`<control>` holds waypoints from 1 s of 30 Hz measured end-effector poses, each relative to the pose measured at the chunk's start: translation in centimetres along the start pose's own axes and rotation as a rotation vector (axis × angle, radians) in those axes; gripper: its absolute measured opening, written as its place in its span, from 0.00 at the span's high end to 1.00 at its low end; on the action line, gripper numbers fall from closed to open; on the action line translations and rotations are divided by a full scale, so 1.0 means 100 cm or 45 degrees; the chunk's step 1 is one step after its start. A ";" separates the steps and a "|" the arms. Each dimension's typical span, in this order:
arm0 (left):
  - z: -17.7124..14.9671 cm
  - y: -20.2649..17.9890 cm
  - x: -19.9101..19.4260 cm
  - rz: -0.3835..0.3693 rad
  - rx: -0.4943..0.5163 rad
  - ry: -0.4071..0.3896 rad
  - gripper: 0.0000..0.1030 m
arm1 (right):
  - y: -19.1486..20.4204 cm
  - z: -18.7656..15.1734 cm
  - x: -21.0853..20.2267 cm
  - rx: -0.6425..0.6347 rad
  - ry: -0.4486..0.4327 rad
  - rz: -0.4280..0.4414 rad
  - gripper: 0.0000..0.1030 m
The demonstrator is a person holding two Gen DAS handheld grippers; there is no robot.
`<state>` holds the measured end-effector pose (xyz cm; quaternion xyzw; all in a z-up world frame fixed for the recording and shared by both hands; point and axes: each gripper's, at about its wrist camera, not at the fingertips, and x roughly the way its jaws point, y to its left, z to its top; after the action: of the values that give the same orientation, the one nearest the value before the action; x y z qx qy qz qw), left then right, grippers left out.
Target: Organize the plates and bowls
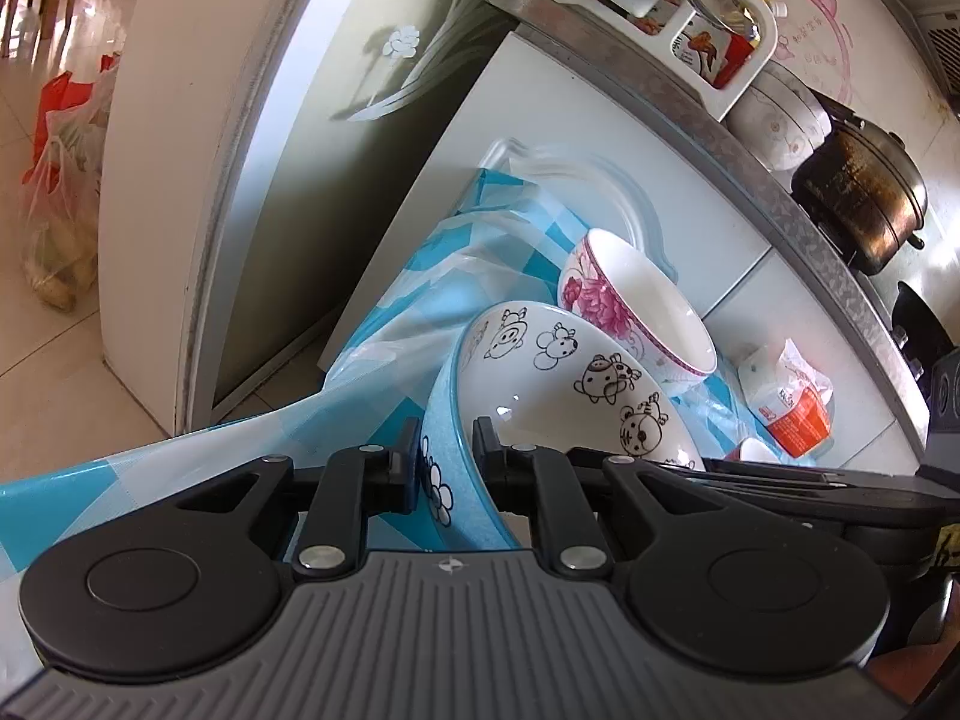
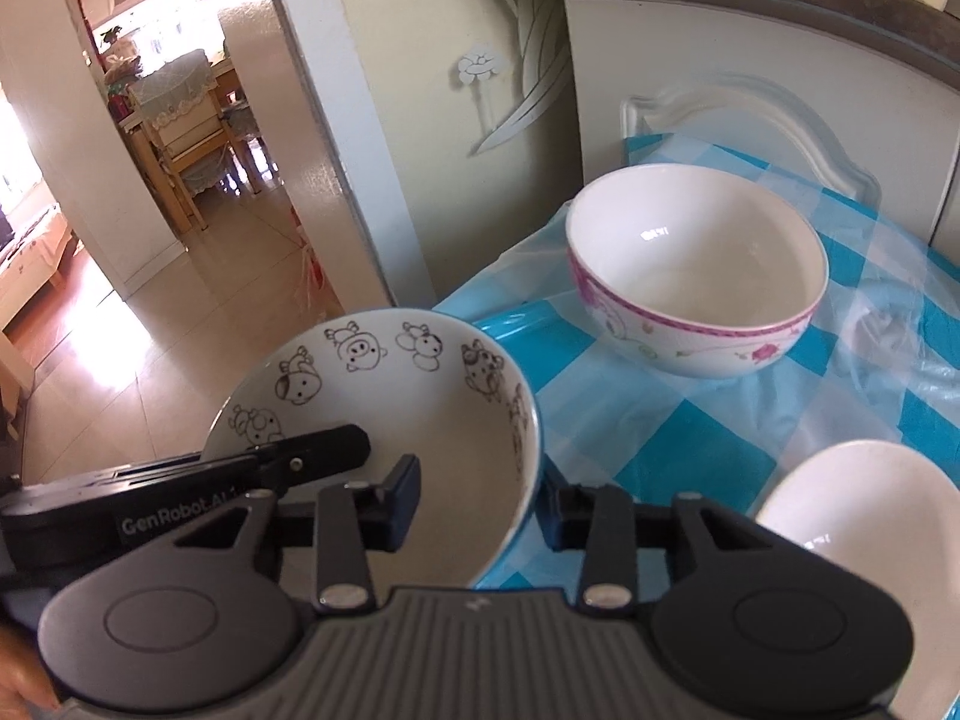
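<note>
Cartoon-animal bowl clamped at its rim by both tools, at the near edge of the tabletop

Left tool: jaws closed tight on the bowl's blue-banded wall, one finger outside, one inside. Right tool: jaws straddle the opposite rim, one finger inside the bowl, one outside; they sit close against the wall, but whether the pads actually press on it I cannot tell. The bowl is tilted, its white inside printed with black animal outlines. Just behind it on the blue-and-white checked cloth stands a white bowl with pink flowers, upright in the right wrist view. A plain white bowl lies near the right tool, partly cut off. A white cabinet door rises behind the tabletop
</note>
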<state>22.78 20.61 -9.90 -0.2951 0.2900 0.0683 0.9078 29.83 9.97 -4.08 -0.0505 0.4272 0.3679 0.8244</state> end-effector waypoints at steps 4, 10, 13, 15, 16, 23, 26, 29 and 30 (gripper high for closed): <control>0.000 0.002 -0.004 0.003 -0.026 -0.027 0.87 | -0.001 -0.001 -0.002 0.007 -0.008 -0.001 0.81; 0.003 0.004 -0.010 -0.016 -0.059 -0.059 0.87 | 0.004 0.001 -0.009 -0.004 -0.057 0.001 0.86; 0.004 0.003 -0.013 -0.033 -0.069 -0.067 0.87 | 0.003 0.002 -0.014 0.012 -0.077 0.006 0.87; 0.005 0.002 -0.016 -0.045 -0.077 -0.076 0.87 | 0.002 0.003 -0.018 0.034 -0.097 0.012 0.88; 0.005 0.001 -0.018 -0.052 -0.079 -0.083 0.87 | 0.001 0.003 -0.021 0.042 -0.106 0.014 0.89; 0.010 -0.009 -0.039 -0.124 -0.083 -0.148 0.87 | 0.001 0.002 -0.050 0.104 -0.195 0.038 0.94; 0.010 -0.018 -0.048 -0.150 -0.063 -0.166 0.87 | 0.000 -0.001 -0.064 0.124 -0.226 0.040 0.94; 0.007 -0.029 -0.057 -0.186 -0.035 -0.176 0.87 | -0.003 -0.007 -0.081 0.148 -0.257 0.040 0.94; 0.006 -0.033 -0.059 -0.197 -0.021 -0.177 0.87 | -0.005 -0.009 -0.087 0.158 -0.268 0.038 0.94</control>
<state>19.20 18.51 -4.50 -0.3188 0.2020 0.0207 0.9258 26.37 4.34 1.72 0.0459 0.3608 0.3564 0.8606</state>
